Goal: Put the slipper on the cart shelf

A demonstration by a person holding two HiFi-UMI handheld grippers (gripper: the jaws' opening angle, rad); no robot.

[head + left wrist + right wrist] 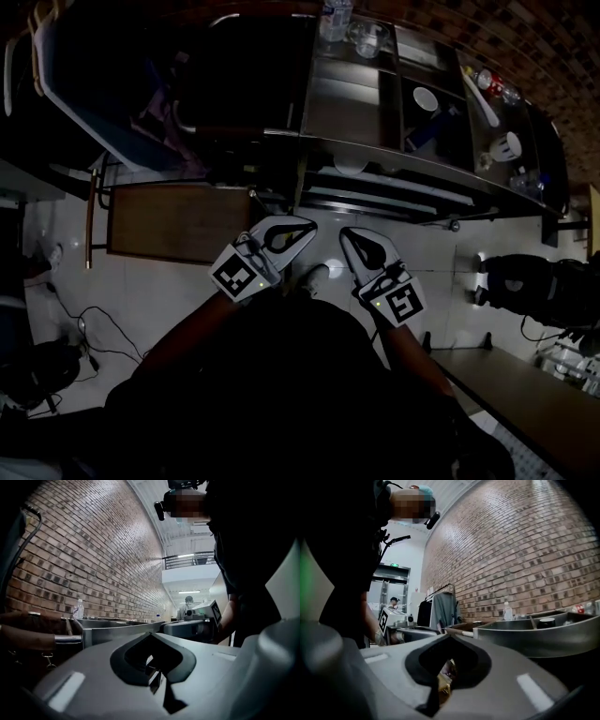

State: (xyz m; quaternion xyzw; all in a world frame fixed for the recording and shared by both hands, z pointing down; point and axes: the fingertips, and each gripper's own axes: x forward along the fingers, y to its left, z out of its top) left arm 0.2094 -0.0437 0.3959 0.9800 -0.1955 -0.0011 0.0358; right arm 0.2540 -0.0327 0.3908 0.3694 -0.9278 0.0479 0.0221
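Note:
The metal cart [375, 103] stands ahead of me with its shelves full of dishes. A pale rounded thing [352, 167] lies on its lower shelf; in the dark I cannot tell whether it is the slipper. My left gripper [312, 226] and right gripper [345, 235] hang side by side in front of the cart, pointing level at it. Both have their jaws together with nothing between them. In the left gripper view the left gripper [152, 637] faces the cart's tray edge [117, 627]. The right gripper [449, 637] faces a tray [534, 634]. A pale shoe [314, 277] shows on the floor between the grippers.
A brown wooden board [178, 220] lies left of the cart, and cables [94, 328] trail on the floor. A black bag [534, 277] and a bench [525, 394] are at the right. A water bottle [335, 17] stands on the cart top. A clothes rack [440, 609] stands beyond.

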